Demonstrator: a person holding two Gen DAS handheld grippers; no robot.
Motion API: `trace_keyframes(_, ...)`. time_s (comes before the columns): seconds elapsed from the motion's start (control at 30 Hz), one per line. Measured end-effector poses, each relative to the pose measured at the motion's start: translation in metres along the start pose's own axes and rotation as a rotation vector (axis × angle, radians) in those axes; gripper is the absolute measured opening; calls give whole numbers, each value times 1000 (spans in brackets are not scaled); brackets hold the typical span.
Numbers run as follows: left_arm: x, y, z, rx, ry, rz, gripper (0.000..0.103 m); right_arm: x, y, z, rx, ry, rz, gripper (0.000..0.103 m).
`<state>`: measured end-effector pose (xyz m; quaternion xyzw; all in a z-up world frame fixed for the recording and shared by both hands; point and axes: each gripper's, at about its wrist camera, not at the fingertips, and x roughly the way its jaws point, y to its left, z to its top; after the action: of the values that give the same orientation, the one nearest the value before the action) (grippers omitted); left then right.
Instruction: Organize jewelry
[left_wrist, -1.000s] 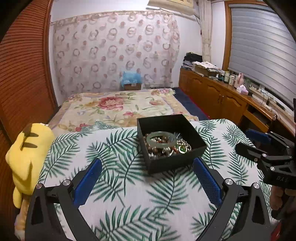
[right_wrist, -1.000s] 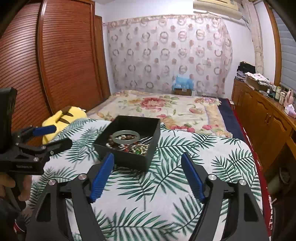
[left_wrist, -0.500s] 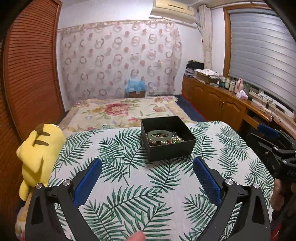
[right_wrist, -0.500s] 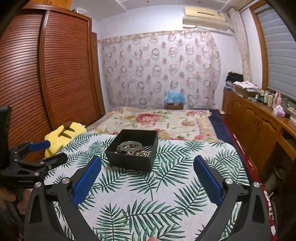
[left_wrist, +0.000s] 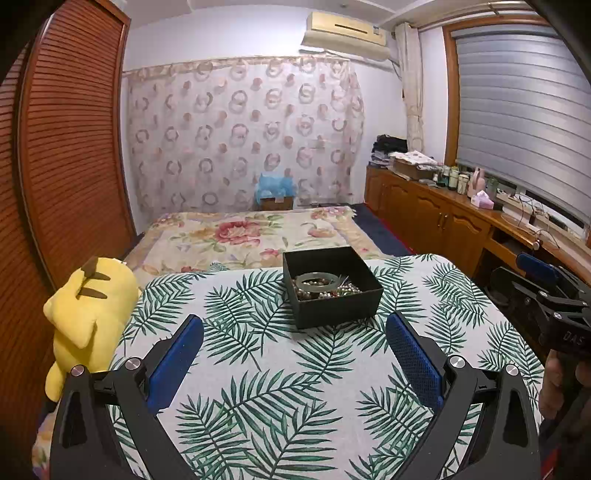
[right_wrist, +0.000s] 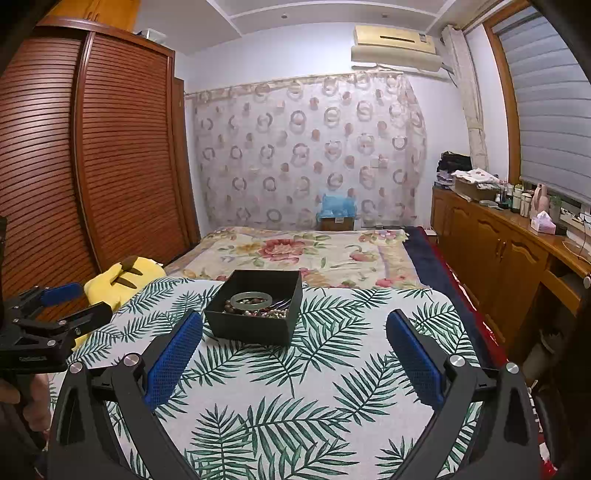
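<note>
left gripper (left_wrist: 291, 354): jaws wide, empty | right gripper (right_wrist: 293, 347): jaws just opened wide, empty | square black jewelry box (left_wrist: 332, 286): ahead of both, untouched

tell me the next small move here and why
Probably ease the right tool forward and down toward the black box, aiming at the green bangle lying on top of the beads. Both tools are open and empty, well short of the box on the leaf-print cloth, and all the jewelry seen sits heaped in that one box, unsorted. The left tool can wait.
</note>
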<state>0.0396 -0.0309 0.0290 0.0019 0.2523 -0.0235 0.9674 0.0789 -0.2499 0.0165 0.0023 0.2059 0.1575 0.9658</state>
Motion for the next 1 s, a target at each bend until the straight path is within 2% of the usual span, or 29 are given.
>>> trace_keyframes(1.0,-3,-3,-1,2,-7,-3,95,0,-3,-2,10,0,2,100)
